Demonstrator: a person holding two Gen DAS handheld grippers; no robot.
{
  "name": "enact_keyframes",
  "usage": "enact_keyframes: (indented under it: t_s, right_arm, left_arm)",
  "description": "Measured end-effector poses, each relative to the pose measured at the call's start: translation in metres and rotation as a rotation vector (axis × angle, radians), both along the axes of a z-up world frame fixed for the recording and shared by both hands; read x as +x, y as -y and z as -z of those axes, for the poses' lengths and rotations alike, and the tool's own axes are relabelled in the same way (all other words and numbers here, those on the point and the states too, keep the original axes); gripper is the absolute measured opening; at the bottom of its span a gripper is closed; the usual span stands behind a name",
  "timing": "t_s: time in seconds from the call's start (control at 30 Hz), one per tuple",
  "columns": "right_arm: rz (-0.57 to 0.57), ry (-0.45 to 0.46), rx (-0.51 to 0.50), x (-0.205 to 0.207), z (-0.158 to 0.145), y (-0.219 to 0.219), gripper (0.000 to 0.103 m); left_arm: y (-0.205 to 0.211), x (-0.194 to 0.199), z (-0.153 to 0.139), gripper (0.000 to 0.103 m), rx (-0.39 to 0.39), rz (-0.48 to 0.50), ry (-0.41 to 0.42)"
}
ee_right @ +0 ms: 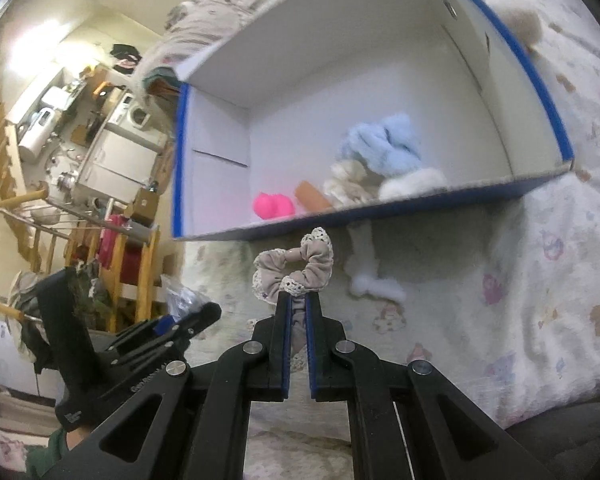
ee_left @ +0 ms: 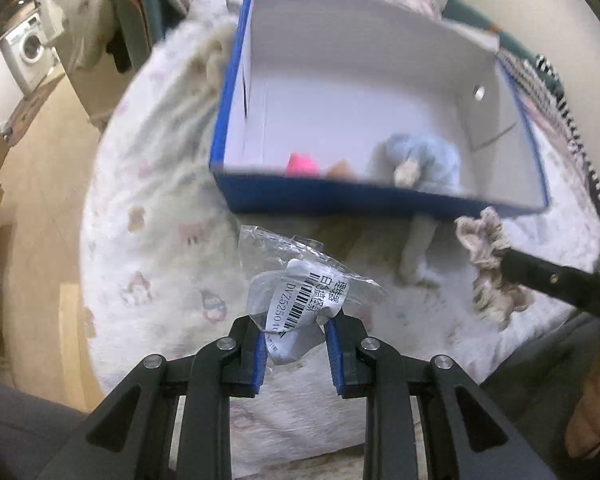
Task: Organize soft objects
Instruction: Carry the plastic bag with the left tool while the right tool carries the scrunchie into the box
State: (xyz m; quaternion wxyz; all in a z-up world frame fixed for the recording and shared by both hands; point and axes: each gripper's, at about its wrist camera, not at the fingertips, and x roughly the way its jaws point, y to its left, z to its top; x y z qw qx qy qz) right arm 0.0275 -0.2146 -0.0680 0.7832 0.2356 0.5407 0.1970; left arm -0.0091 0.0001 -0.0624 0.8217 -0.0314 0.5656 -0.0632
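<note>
A blue box with a white inside (ee_left: 340, 196) (ee_right: 420, 204) lies on the patterned bed. In it are a light blue fluffy item (ee_left: 428, 152) (ee_right: 384, 144), a pink item (ee_left: 302, 164) (ee_right: 272, 205), an orange item (ee_right: 312, 197) and a cream scrunchie (ee_right: 346, 186). My right gripper (ee_right: 298, 300) is shut on a grey lace-edged scrunchie (ee_right: 300, 268) just before the box's near wall; it also shows in the left wrist view (ee_left: 488, 256). My left gripper (ee_left: 296, 320) is shut on a crumpled clear plastic bag with a barcode label (ee_left: 300, 280).
A white fluffy item (ee_right: 366, 276) (ee_left: 416, 248) lies on the bed (ee_right: 520, 280) under the box's near edge. A beige fluffy thing (ee_right: 524, 24) lies beside the box. A washing machine (ee_left: 28, 48) and a wooden rack (ee_right: 136, 268) stand beyond the bed.
</note>
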Motion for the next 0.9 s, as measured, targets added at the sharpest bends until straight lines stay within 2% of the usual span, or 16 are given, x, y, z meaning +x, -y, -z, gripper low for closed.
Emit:
enact_keyframes:
  t_s: [0.13,0.27,0.43,0.67,0.8,0.9]
  right_arm:
    - [-0.006,0.062,0.006,0.005,-0.025,0.002,0.008]
    - [0.007,0.141,-0.003,0.019,-0.053,0.007,0.008]
    - [0.036,0.234,-0.032,0.039,-0.067,0.018,0.008]
    - [0.067,0.218,-0.069,0.070,-0.045,0.025,0.008]
    - [0.071,0.185,-0.090,0.078,-0.028,0.023,0.008]
    - [0.060,0.171,-0.105,0.081,-0.019,0.019,0.008]
  left_arm:
    - [-0.001,0.000,-0.035,0.022,-0.016,-0.003,0.078]
    - [-0.005,0.019,-0.064,0.022,-0.030,-0.023,0.139]
    - [0.000,0.057,-0.079,0.023,-0.017,-0.041,0.192]
    - [0.015,0.096,-0.069,0.023,0.006,-0.001,0.191]
    - [0.026,0.111,-0.046,0.023,0.029,0.042,0.181]
    - [0.023,0.117,-0.027,0.023,0.003,0.022,0.158]
